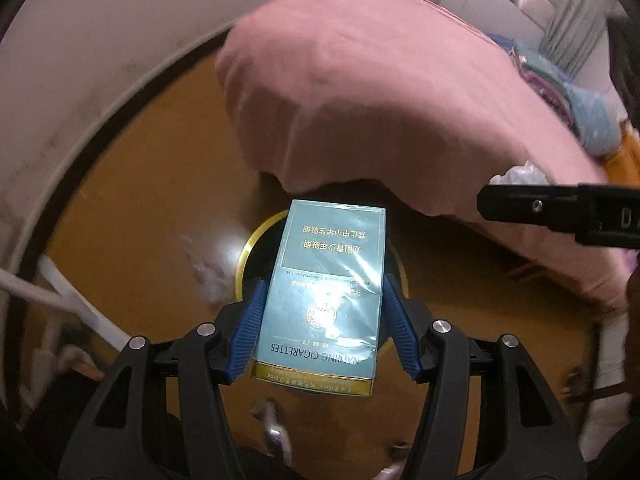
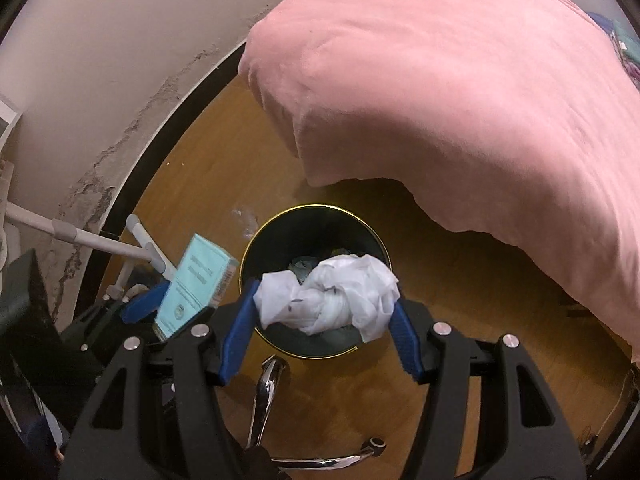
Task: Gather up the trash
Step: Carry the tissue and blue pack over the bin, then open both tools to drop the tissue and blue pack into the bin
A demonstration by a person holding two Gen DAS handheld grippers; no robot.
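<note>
Over the black gold-rimmed bin (image 2: 316, 280) on the wood floor, the right gripper (image 2: 326, 300) is clamped on a crumpled white tissue wad (image 2: 332, 296), while the left gripper (image 1: 322, 308), at nine o'clock of the bin, pinches a teal cigarette pack (image 1: 328, 276). I'd spread the right jaws first, directly above the opening. Centre the pack before letting go, lest it clip the rim.
</note>
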